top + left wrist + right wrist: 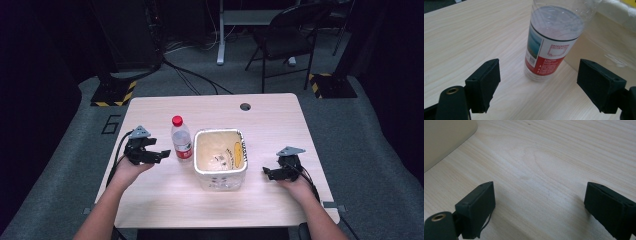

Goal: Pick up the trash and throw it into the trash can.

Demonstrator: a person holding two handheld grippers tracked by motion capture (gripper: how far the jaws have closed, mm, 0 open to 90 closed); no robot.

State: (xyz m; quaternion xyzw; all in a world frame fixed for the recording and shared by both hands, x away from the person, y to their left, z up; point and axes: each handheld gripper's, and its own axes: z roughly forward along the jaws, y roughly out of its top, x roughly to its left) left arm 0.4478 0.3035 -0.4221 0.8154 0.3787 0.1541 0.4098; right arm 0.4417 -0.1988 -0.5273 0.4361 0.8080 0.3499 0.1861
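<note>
A clear plastic bottle (181, 138) with a red cap and a red-and-white label stands upright on the wooden table (270, 125), just left of a cream square tub (220, 176). My left gripper (162, 154) is left of the bottle and points toward it. In the left gripper view the bottle (554, 37) stands a little ahead of my open left gripper (539, 66), and neither pad touches it. The tub wall (604, 42) rises behind the bottle. My right gripper (267, 173) rests open to the right of the tub, with bare tabletop between the pads of the right gripper (539, 192).
The tub holds a crumpled clear wrapper and something yellow (238, 154). A round cable hole (245, 106) sits near the table's far edge. A black chair (285, 35) and stand bases with yellow-black stripes (114, 95) are on the floor beyond. The tub's corner (444, 137) shows in the right gripper view.
</note>
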